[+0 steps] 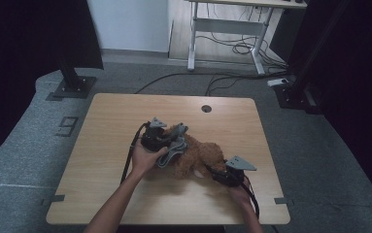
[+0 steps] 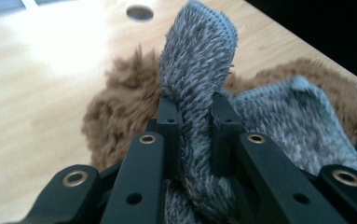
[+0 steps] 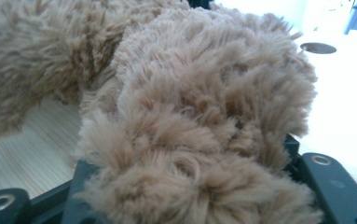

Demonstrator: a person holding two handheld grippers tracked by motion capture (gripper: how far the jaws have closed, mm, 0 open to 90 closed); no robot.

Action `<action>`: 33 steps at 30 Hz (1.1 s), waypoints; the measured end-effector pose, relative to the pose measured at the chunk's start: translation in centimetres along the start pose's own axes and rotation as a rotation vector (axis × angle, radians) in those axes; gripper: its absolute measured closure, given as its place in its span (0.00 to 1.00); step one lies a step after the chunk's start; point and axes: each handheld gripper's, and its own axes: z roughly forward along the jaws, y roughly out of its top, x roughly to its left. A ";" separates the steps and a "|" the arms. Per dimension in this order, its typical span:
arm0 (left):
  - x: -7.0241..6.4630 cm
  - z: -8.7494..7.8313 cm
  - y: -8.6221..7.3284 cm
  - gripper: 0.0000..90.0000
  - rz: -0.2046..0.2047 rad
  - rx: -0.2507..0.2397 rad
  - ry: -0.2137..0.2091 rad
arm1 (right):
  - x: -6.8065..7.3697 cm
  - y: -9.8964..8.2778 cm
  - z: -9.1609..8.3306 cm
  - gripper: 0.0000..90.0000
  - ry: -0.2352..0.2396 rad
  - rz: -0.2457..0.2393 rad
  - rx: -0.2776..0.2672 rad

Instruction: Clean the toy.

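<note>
A brown plush toy (image 1: pixel 200 158) lies in the middle of the wooden table (image 1: pixel 115 116). A grey fuzzy knitted cloth (image 1: pixel 173 151) is draped over its left part. My left gripper (image 1: pixel 175 139) is raised above the toy, shut on a fold of that grey cloth (image 2: pixel 197 70), which stands up between its jaws with brown fur (image 2: pixel 115 107) behind. My right gripper (image 1: pixel 216 171) is low at the toy's right end. In its own view thick brown fur (image 3: pixel 199 116) is packed between the right gripper (image 3: pixel 185 154) jaws and hides their tips.
A round cable hole (image 1: pixel 206 108) sits near the table's far edge. Beyond the table, black stand bases (image 1: pixel 72 87) rest on grey floor, with loose cables (image 1: pixel 212 80) and a white desk frame (image 1: pixel 227 29) behind. Bare tabletop lies to the left and front.
</note>
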 end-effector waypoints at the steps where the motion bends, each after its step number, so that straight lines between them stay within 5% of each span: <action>1: 0.2 0.0 -0.3 0.86 -0.009 -0.001 -0.007 | 0.0 0.1 0.0 0.47 -0.003 0.010 0.006; 7: 1.3 -0.1 -2.2 0.87 -0.077 -0.020 -0.057 | 0.3 0.8 -0.2 0.26 -0.026 0.064 0.029; 13: 0.7 -0.5 -3.3 0.87 -0.068 -0.039 -0.044 | 0.1 2.6 -0.8 0.12 -0.011 0.175 0.041; 16: 0.6 -0.8 -3.8 0.87 -0.068 -0.049 -0.046 | 0.0 3.1 -0.8 0.10 -0.020 0.190 0.038; 19: 0.7 -1.3 -4.7 0.87 -0.083 -0.055 -0.058 | -0.3 4.0 0.3 0.05 -0.044 0.232 0.108; 24: 0.6 -1.9 -5.5 0.86 -0.081 -0.050 -0.064 | -0.3 3.6 1.0 0.10 -0.032 0.266 0.244; 27: 0.3 -2.3 -5.6 0.86 -0.070 -0.049 -0.059 | -0.2 3.4 0.7 0.18 -0.018 0.268 0.260; 32: -0.5 -3.9 -4.5 0.86 -0.041 -0.083 -0.055 | 0.5 2.7 0.0 0.34 0.007 0.186 0.219; 33: -1.1 -4.5 -3.3 0.86 -0.010 -0.103 -0.040 | 0.7 2.5 -0.2 0.36 0.008 0.160 0.197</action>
